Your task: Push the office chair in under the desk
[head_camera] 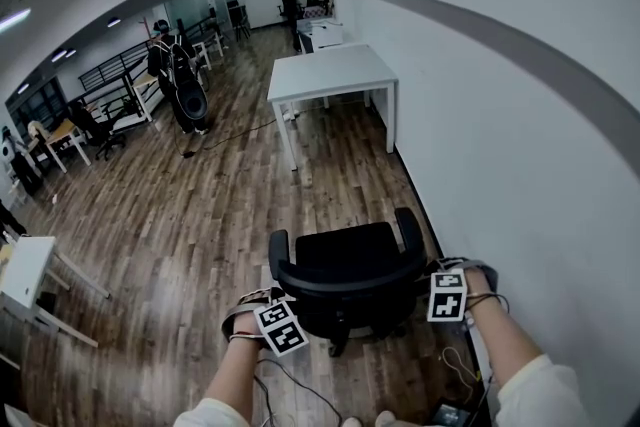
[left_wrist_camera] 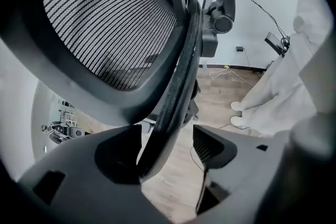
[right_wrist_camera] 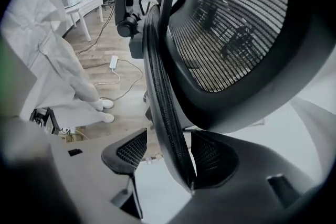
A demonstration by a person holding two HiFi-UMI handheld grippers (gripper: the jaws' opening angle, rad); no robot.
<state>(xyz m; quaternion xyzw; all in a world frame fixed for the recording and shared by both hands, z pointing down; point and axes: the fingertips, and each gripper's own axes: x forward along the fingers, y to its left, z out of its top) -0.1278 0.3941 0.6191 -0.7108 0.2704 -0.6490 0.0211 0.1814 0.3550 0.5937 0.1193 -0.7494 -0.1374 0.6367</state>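
- Chair (head_camera: 350, 275) — black, mesh-backed, it stands on the wood floor (head_camera: 200, 205) just beside the wall (head_camera: 500, 115), right in front of me, seat facing away.
- Counter (head_camera: 330, 75) — white, against the same wall, well apart from the chair; the chair is not under it.
- Left hand-held gripper (head_camera: 268, 300) — I hold it at the left end of the backrest's top edge, pointing steeply down.
- Left hand-held gripper (left_wrist_camera: 168, 147), own view — jaws wide. The backrest rim (left_wrist_camera: 178, 86) runs down between them, close against the left-hand jaw. A clear gap separates the rim from the ribbed pad (left_wrist_camera: 210, 147) opposite, so nothing is clamped.
- Right hand-held gripper (head_camera: 432, 267) — at the right end of the same edge, also tilted down.
- Right hand-held gripper (right_wrist_camera: 168, 152), own view — jaws wide. The rim (right_wrist_camera: 160, 86) passes between them and lies by the right-hand jaw, while the other pad (right_wrist_camera: 131, 150) stands clear of it.
- Cable (right_wrist_camera: 118, 76) — white, loose on the floor behind the chair, near my shoes (right_wrist_camera: 105, 107).
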